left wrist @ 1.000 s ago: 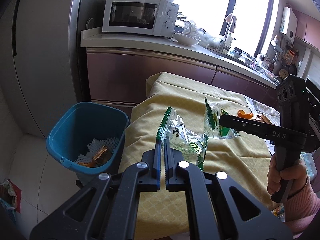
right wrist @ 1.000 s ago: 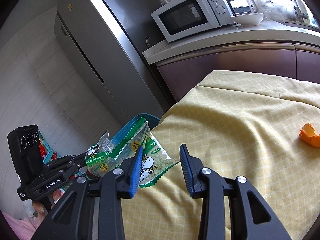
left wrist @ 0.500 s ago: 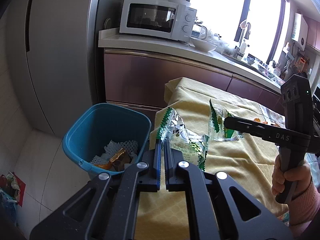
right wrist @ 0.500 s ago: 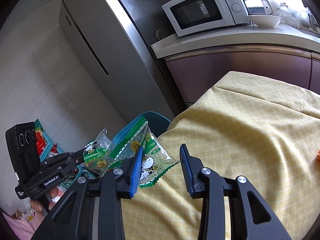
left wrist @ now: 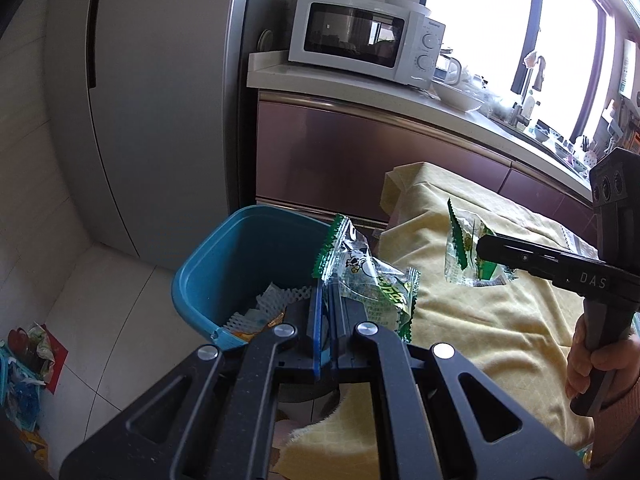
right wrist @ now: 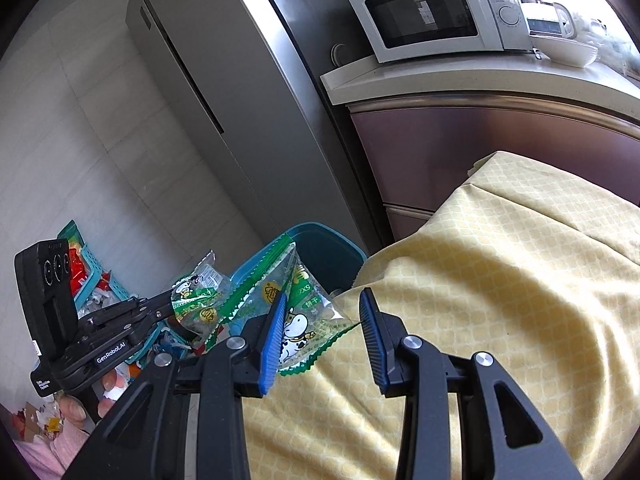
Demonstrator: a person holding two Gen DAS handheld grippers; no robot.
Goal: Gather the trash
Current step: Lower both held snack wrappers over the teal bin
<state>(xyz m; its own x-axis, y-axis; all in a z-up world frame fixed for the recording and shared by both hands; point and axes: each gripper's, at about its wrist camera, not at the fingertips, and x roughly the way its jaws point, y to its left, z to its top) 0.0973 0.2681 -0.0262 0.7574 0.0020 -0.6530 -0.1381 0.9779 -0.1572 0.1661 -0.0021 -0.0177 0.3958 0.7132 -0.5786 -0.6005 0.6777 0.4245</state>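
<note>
My left gripper is shut on a clear green-edged snack wrapper and holds it at the right rim of the blue trash bin; it also shows in the right wrist view. My right gripper is open over the table's left edge. A second green snack wrapper hangs against its left finger, seemingly stuck there, and shows in the left wrist view. The bin lies just beyond it.
The bin holds white foam netting and other scraps. The table has a yellow cloth. A fridge and a counter with a microwave stand behind. Clutter lies on the floor at left.
Both grippers have moved left toward the bin, each carrying its wrapper. The left wrapper has gone from over the table to the bin's rim. The jaws have not changed.
</note>
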